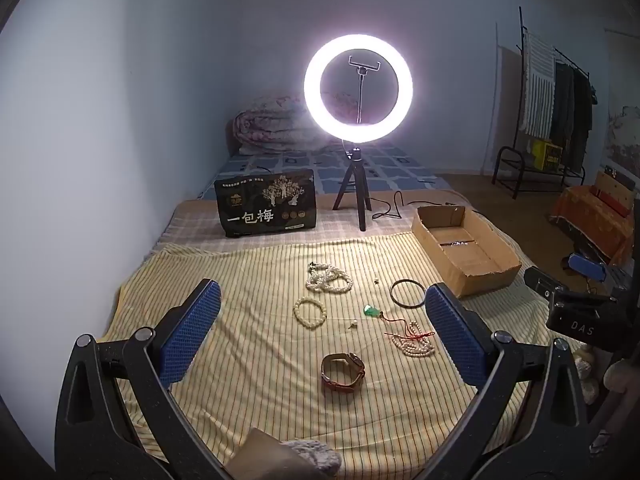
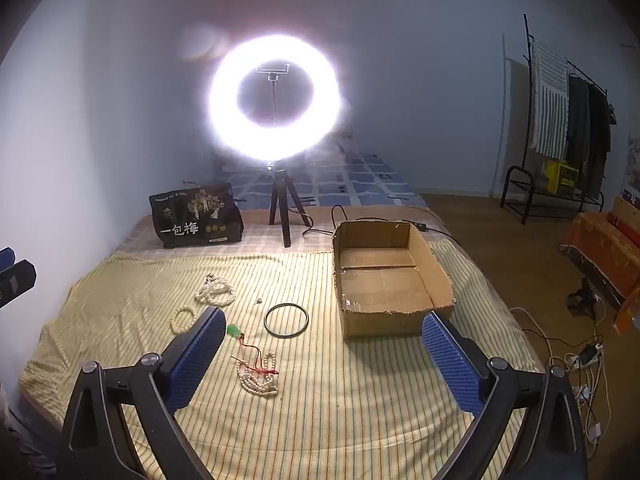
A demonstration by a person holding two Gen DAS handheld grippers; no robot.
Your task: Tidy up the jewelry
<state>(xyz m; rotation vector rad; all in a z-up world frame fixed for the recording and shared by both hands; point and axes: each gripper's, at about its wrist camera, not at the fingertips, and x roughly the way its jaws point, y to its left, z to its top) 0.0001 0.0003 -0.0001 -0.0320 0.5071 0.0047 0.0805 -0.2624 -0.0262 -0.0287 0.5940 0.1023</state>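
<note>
Striped cloth [image 2: 340, 400] lies bare between cardboard box [image 2: 440, 280] and near edge.

Ahead of my jaws, the black bag [image 1: 267, 204] standing on the bed carries the large white characters "一包梅" across its lower front, its smaller print being too fine to read, and the black device [image 1: 580, 322] at the right edge bears the letters "DAS".

Jewelry pieces [image 1: 329, 279] scattered on cloth [image 1: 248, 344]; box [image 1: 466, 254] at right; ring light [image 1: 357, 86] behind
</note>
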